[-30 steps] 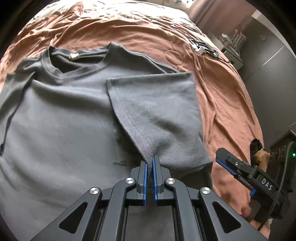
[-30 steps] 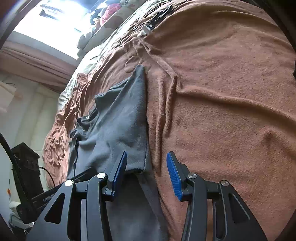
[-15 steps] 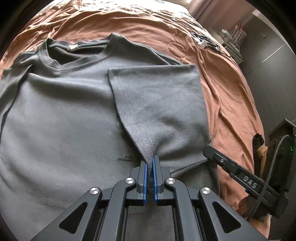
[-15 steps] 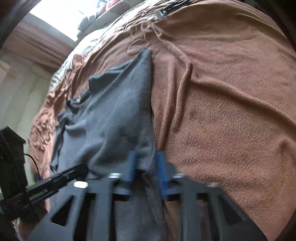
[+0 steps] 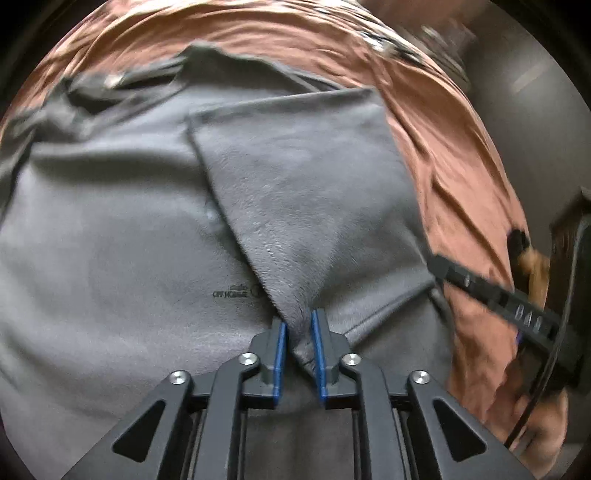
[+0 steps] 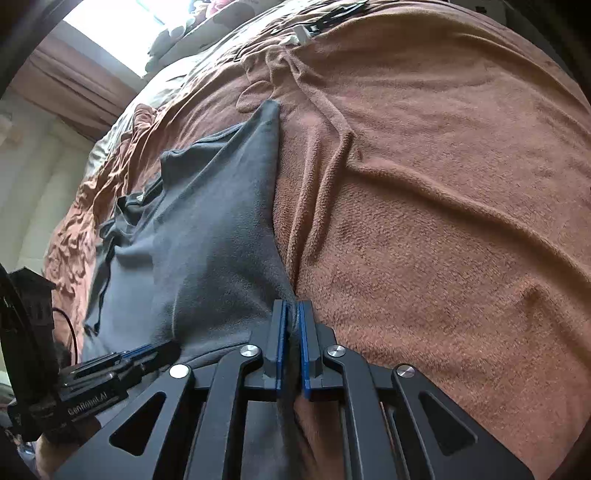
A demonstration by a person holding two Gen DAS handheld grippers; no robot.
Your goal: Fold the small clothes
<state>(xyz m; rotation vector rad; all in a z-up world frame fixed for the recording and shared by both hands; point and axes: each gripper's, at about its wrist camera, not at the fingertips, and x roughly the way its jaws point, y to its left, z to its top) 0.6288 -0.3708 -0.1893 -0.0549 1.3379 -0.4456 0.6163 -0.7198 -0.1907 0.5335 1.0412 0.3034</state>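
Sleeve-fold step: grey T-shirt (image 5: 110, 229) lies flat on the bed (image 6: 443, 221). My left gripper (image 5: 297, 343) is opening, sleeve tip loose between its fingers. Right gripper (image 6: 291, 332) is clamped on the shirt's side edge. Next, I reckon: pull left clear, carry that edge inward.

A home bedroom is shown: a bed (image 6: 443, 221) is covered by a rumpled brown blanket (image 5: 454, 147), and at 11 o'clock a bright window (image 6: 110, 22) with brown curtains (image 6: 70, 77) is seen.
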